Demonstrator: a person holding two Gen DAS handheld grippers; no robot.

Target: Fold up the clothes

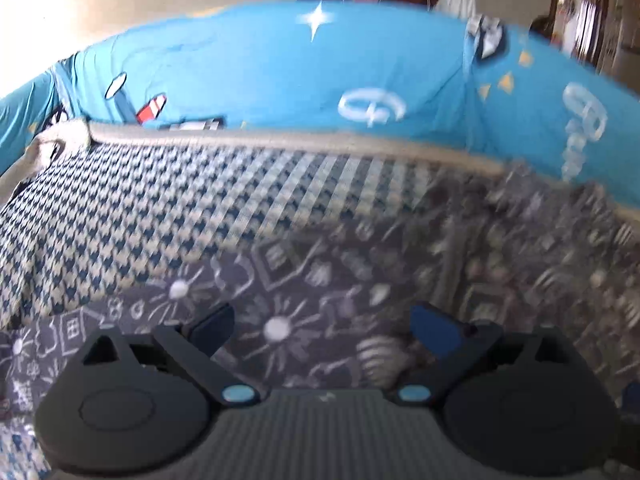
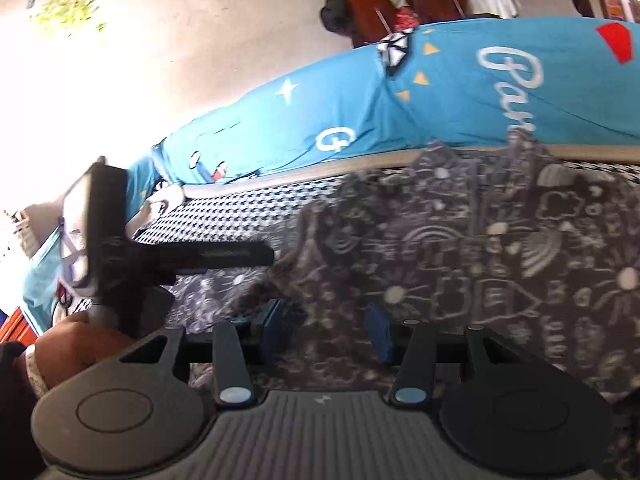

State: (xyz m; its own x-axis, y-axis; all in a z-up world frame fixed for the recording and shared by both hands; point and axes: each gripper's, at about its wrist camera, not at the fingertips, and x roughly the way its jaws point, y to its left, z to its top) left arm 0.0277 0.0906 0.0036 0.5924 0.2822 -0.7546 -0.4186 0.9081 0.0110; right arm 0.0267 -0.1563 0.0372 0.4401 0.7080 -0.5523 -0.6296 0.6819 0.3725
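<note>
Grey doodle-printed cloth (image 2: 480, 248) is lying bunched over a houndstooth cover (image 1: 160, 200) on the blue-sheeted bed (image 1: 280, 72). Right hand-held gripper (image 2: 324, 330) is clamping a fold of it between half-parted pads. Left hand-held gripper (image 1: 324, 328) is hovering wide apart above it, gripping nothing.

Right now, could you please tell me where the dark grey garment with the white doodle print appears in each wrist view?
Left wrist view: the dark grey doodle-print garment fills the lower middle and right, over the houndstooth-patterned cover.
Right wrist view: it spreads across the centre and right.
Shared landmark: the bright blue printed sheet lies behind it in both.
</note>
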